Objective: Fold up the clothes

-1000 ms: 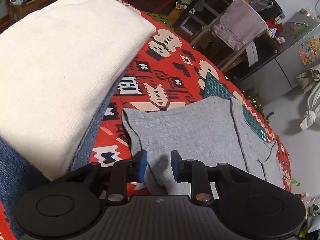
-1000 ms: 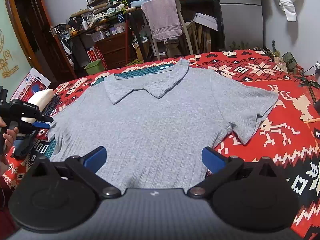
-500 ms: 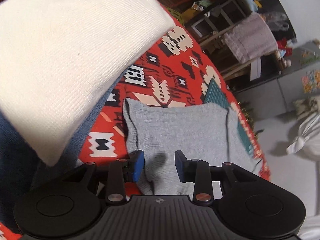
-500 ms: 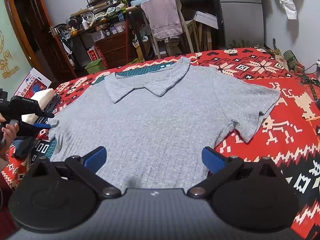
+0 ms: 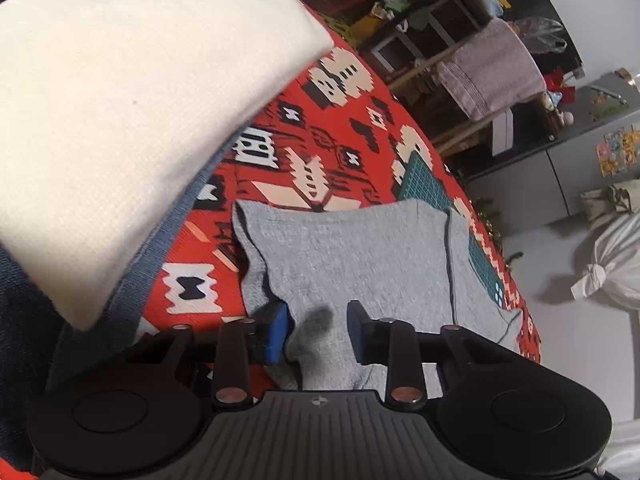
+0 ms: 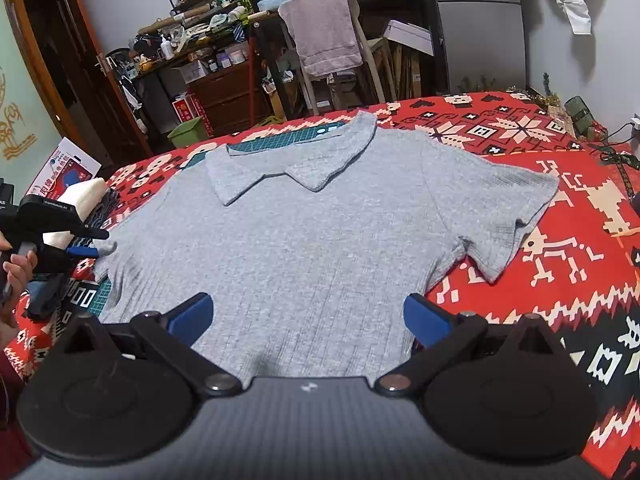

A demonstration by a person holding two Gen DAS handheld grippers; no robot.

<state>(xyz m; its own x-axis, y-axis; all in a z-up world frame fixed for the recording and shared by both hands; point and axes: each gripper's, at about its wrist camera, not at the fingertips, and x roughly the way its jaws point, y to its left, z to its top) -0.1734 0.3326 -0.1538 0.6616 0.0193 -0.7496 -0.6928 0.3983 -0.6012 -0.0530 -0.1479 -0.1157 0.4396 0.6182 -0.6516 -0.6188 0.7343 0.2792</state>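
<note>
- A grey collared shirt is seen spread flat, front up, on a surface covered by a red patterned blanket; a green cutting mat shows under the collar.
- The left claw is found at the shirt's left sleeve, its fingers apart by a narrow gap with the sleeve's cloth lying between them; nothing is clamped yet.
- Compared with a second ago, the left claw has been brought further onto the sleeve: one blue pad is now tucked under the sleeve's edge, while the other rests above the cloth.
- In the right wrist view the same left claw is seen at the sleeve tip, which has been lifted and curled slightly since half a second ago.
- The right claw is held wide apart over the hem and has scarcely been moved; no cloth is gripped by it.
- The shirt's body, collar and right sleeve have not been disturbed.
- A folded white cloth on a blue garment is seen just beside the sleeve, probably finished pieces.
- It is judged that the first fold is about to be begun: the sleeve would be pinched and carried inward.
- A pinch taken this near the edge may slip.
</note>
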